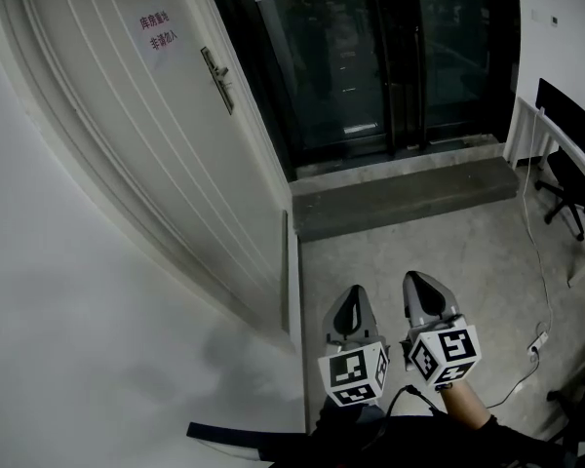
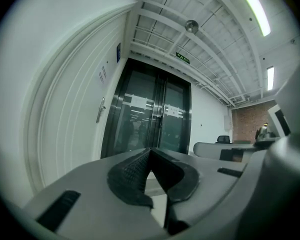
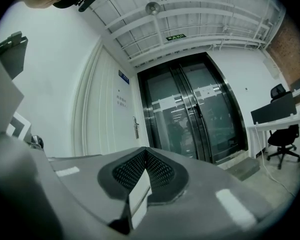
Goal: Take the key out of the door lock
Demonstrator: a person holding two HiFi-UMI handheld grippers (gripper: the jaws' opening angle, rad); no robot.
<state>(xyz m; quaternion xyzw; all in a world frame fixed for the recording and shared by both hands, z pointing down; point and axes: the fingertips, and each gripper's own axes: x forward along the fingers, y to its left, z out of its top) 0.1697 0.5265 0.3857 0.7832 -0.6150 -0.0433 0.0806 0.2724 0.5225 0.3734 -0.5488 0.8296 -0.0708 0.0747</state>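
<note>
Left tool and right tool, both pressed together, empty, well apart from door handle.

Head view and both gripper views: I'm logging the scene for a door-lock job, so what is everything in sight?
door: one, white, left.
handle: one, metal, door's right edge; key too small to tell.
notice: one, red print, upper door.
glass doors: pair, dark, ahead.
step: one, grey, below glass doors.
desk: one, white, far right.
chair: one, black, at desk.
power strip: one, white, floor right.
left gripper: one, grey, bottom centre, jaws shut, empty.
right gripper: one, grey, beside it, jaws shut, empty.
</note>
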